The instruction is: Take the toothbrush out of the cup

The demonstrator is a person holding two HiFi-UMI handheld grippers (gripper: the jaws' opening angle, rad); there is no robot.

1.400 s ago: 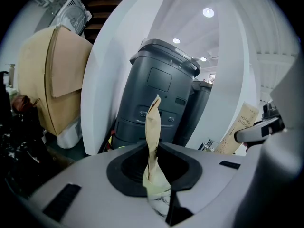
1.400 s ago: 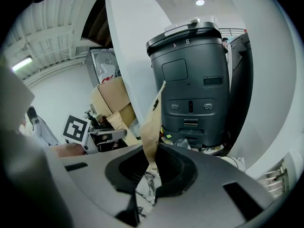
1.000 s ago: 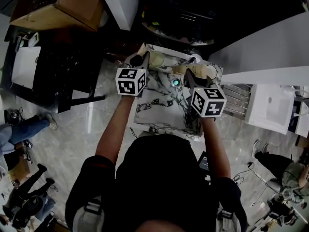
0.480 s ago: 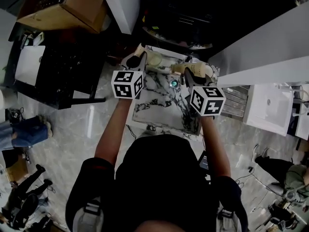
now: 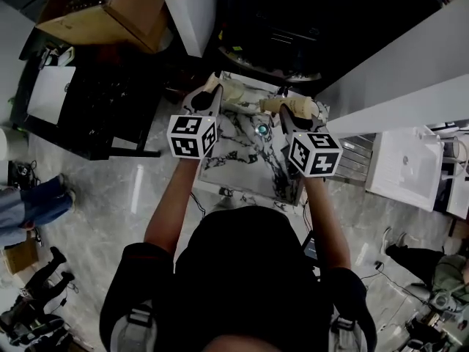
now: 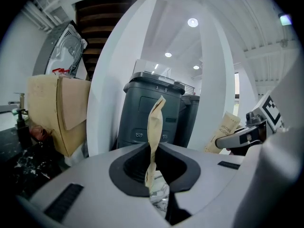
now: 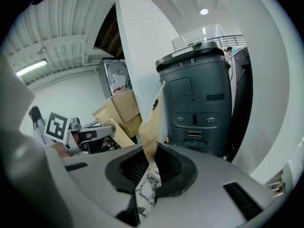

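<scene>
My left gripper (image 5: 212, 92) (image 6: 153, 156) is shut on a tan paper packet (image 6: 154, 127) that stands edge-on out of its jaws. Over to the right, my right gripper (image 5: 286, 110) (image 7: 149, 167) is shut on a tan paper packet (image 7: 151, 122) too. From above, the two tan pieces (image 5: 293, 106) nearly meet over the marble tabletop (image 5: 242, 160); I cannot tell whether they are joined. The left gripper view shows the right gripper's printed packet (image 6: 230, 129) as apart. A small teal round thing (image 5: 262, 129) lies on the marble below. No toothbrush shows.
A dark grey bin (image 6: 149, 110) (image 7: 202, 99) stands behind the table beside a white pillar (image 6: 109, 80). A cardboard box (image 5: 117, 13) (image 6: 59, 110) sits at the back left. White fixtures (image 5: 407, 167) lie to the right, and people (image 5: 29, 196) stand at the left.
Both grippers have risen a little toward the head camera, the left one more, each still pinching its tan paper.
</scene>
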